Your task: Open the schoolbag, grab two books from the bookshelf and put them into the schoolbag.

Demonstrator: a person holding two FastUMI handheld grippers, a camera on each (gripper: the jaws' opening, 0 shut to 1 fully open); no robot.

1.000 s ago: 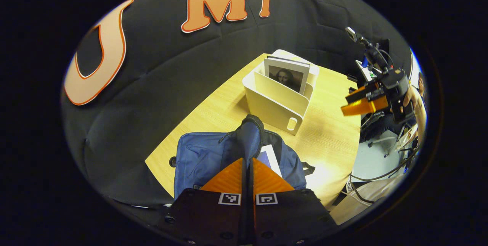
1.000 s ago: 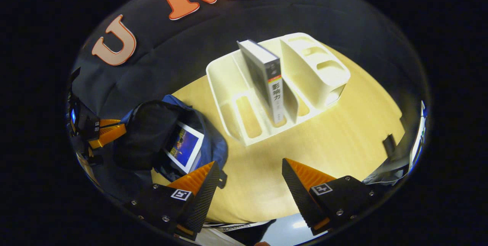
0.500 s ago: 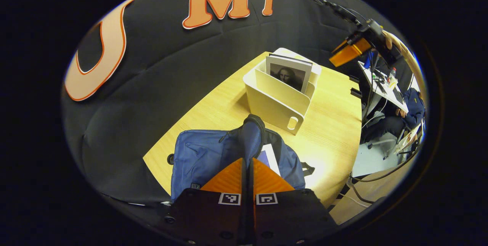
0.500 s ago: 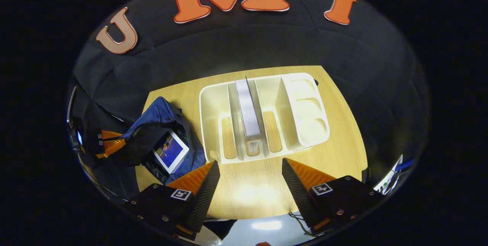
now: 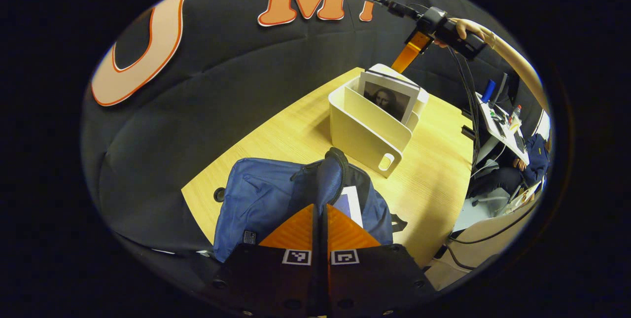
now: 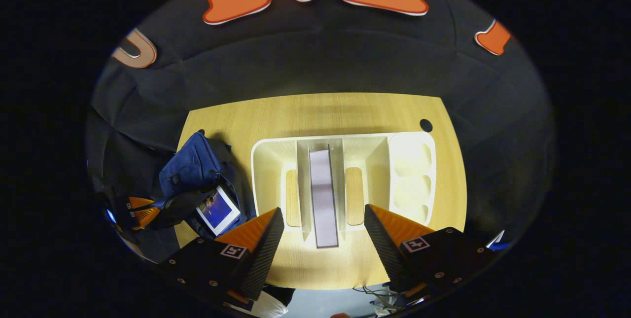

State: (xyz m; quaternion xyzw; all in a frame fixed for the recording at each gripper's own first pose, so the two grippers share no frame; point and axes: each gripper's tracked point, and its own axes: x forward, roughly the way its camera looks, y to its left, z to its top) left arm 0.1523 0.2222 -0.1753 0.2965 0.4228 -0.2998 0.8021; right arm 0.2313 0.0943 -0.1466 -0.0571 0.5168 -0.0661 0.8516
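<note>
Standing half done: blue fabric schoolbag [image 5: 276,199] at the desk's [image 6: 236,121] left edge, held agape by pinched left gripper [image 5: 320,227], one book [image 6: 217,209] inside; wide-open right gripper [image 6: 323,231] hovering over remaining grey-edged book [image 6: 323,194] in white plastic bookshelf [image 6: 411,170].

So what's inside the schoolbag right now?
One book with a blue cover leans in the open schoolbag. Its lower part, and whatever lies deeper, is hidden by the bag's fabric.
</note>
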